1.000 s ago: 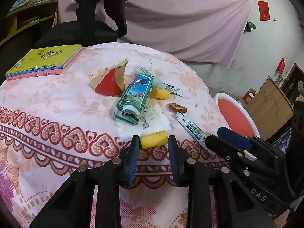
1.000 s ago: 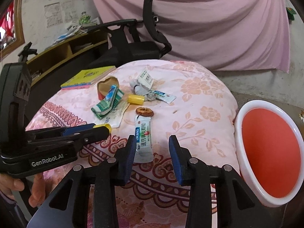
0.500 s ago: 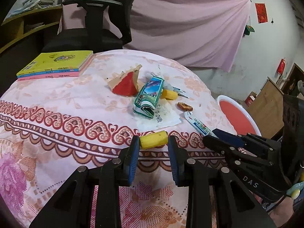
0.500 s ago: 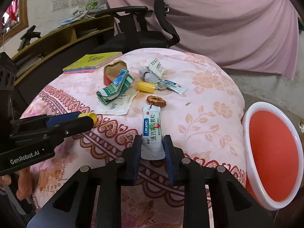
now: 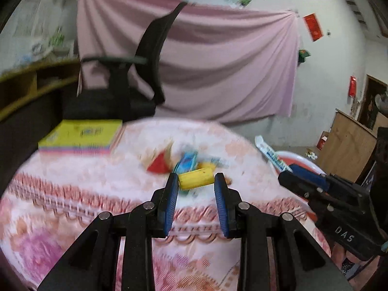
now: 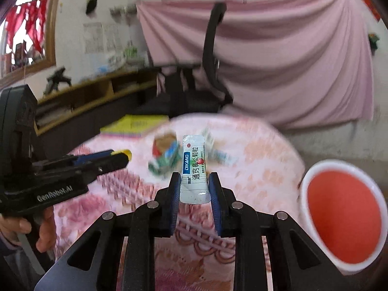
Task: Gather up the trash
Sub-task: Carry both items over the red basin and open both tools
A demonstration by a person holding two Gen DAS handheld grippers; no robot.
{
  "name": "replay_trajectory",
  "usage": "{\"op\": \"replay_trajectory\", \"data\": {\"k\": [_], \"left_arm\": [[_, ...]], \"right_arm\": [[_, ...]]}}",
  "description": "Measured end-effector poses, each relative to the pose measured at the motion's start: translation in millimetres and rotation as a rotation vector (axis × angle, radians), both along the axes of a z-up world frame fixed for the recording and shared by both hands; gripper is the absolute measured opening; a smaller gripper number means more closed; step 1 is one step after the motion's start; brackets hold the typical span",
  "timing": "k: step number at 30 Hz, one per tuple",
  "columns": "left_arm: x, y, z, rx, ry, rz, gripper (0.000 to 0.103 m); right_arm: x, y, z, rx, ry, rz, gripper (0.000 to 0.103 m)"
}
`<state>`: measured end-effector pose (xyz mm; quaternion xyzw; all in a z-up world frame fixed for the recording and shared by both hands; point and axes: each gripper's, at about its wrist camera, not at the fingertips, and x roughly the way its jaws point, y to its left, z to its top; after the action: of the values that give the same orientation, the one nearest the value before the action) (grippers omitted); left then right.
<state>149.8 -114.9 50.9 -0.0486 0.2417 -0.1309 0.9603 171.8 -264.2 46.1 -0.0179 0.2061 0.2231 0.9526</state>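
Note:
My left gripper point(image 5: 196, 183) is shut on a short yellow cylinder point(image 5: 196, 181), held above the pink patterned tablecloth point(image 5: 84, 194). My right gripper point(image 6: 194, 181) is shut on a white and blue sachet point(image 6: 194, 169) that sticks up and forward between its pads. In the left wrist view the right gripper point(image 5: 288, 173) shows at the right with the sachet point(image 5: 271, 154) in it. In the right wrist view the left gripper point(image 6: 121, 157) shows at the left with the yellow cylinder point(image 6: 126, 153) at its tip. More litter point(image 5: 184, 162) lies blurred on the table's middle.
A red basin with a white rim point(image 6: 344, 215) stands low beside the table at the right. A stack of yellow books point(image 5: 82, 135) lies at the table's far left. A black office chair point(image 5: 131, 82) and a pink curtain point(image 5: 218, 68) stand behind. A hand point(image 6: 43, 232) grips the left tool.
Both grippers have risen from the table with their loads, the right one having shut on the sachet. The views now tilt up, showing more of the wall and curtain.

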Motion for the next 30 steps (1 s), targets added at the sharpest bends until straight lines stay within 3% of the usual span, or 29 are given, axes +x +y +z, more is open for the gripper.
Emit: {"op": "replay_trajectory", "data": {"k": [9, 15, 21, 30], "left_arm": [[-2.7, -41.7, 35.1, 0.029, -0.191, -0.112, 0.026], [0.1, -75.8, 43.1, 0.051, -0.271, -0.19, 0.026], [15.3, -112.0, 39.0, 0.046, -0.261, -0.266, 0.026], [57.5, -171.5, 21.0, -0.018, -0.068, -0.374, 0.026]], "right_arm": [[-31.8, -33.1, 24.5, 0.068, -0.305, -0.171, 0.021], [-40.4, -64.3, 26.8, 0.091, -0.404, -0.324, 0.021], [-36.7, -106.0, 17.8, 0.111, -0.375, -0.462, 0.021], [-26.4, -151.4, -4.6, 0.143, -0.243, -0.595, 0.022]]}}
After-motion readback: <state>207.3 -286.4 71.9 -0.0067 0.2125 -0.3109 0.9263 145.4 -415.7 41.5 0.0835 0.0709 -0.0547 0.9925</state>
